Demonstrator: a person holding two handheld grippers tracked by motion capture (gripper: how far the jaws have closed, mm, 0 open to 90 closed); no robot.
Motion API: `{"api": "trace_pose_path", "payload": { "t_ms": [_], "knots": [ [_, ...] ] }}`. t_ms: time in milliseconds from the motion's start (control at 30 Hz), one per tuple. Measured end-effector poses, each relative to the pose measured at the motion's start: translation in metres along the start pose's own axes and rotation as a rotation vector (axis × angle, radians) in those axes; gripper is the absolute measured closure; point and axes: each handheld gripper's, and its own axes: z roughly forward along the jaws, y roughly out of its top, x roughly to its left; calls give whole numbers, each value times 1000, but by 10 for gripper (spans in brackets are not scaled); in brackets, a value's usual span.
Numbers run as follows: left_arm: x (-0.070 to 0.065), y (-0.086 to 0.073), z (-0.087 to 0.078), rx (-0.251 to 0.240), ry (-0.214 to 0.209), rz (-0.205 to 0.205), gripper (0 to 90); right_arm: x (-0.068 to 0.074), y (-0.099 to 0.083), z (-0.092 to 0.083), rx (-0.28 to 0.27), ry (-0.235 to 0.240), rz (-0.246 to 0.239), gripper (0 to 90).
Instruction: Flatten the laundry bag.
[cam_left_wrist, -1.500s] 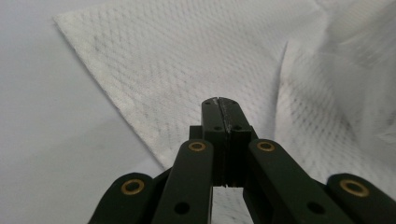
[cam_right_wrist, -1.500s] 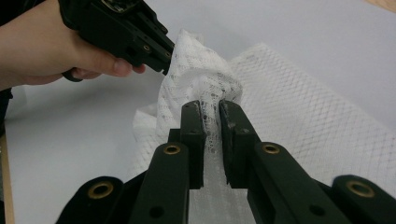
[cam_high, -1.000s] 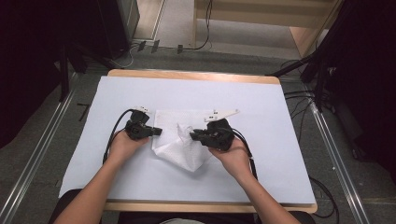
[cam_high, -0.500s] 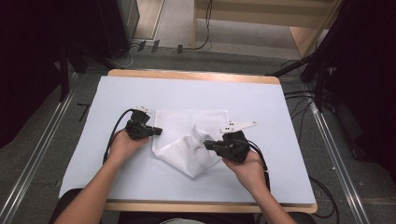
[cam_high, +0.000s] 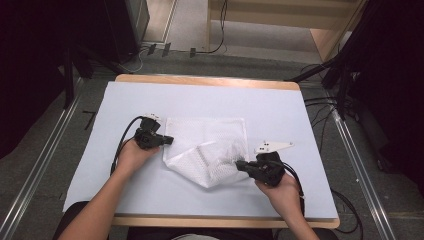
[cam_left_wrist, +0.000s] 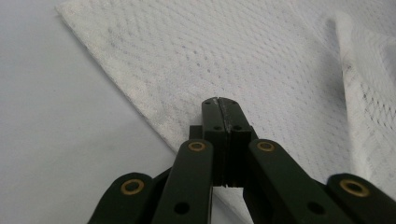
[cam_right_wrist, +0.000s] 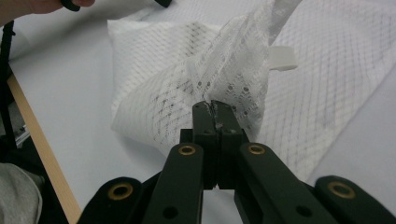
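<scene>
Both grippers, left (cam_high: 167, 140) and right (cam_high: 240, 164), apparently clamped on mesh cloth (cam_high: 210, 145) edges, bare tabletop (cam_high: 280, 110) around.

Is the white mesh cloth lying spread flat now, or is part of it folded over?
Partly folded. The mesh cloth lies flat at its far and left edges, but its near right corner is lifted and doubled over, pinched in the right claw.

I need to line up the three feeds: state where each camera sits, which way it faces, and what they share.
High view: above the person's side, facing forward and down on the table; forearms, both hands.
Left gripper view: on the left gripper, along shut jaws over the mesh cloth.
Right gripper view: on the right gripper, jaws pinching lifted mesh; the other hand at top left.
Shared: the mesh cloth appears in all three.
</scene>
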Motion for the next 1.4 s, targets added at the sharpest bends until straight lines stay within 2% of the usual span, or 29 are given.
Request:
{"api": "trace_pose_path", "payload": {
  "t_ms": [167, 333, 533, 633, 800, 933, 1100, 1233, 1333, 1400],
  "knots": [
    [0, 0, 0, 1, -3, -3, 900, -4, -4, -3, 1, 5, 26, 855],
    [0, 0, 0, 3, -6, 1, 892, -3, -2, -9, -31, 0, 13, 764],
    [0, 0, -1, 1, -10, -6, 872, -10, 3, -21, -84, -24, 18, 743],
    [0, 1, -2, 1, -4, -5, 851, -15, 7, -25, -90, -45, 20, 747],
    [2, 1, -9, -22, -5, -36, 805, -27, 16, -25, -92, -69, 33, 748],
    [2, 1, -18, -43, -1, -44, 763, -37, 22, -20, -84, -78, 35, 744],
    [3, -1, -21, -45, 6, -54, 696, -52, 29, -7, -81, -91, 36, 720],
    [4, -4, -20, -31, 16, -58, 645, -64, 33, 6, -82, -97, 25, 699],
    [4, -6, -15, -11, 27, -62, 624, -71, 34, 18, -71, -121, 8, 694],
    [3, -6, -14, -3, 32, -59, 619, -76, 35, 25, -59, -126, 29, 691]
  ]
}}
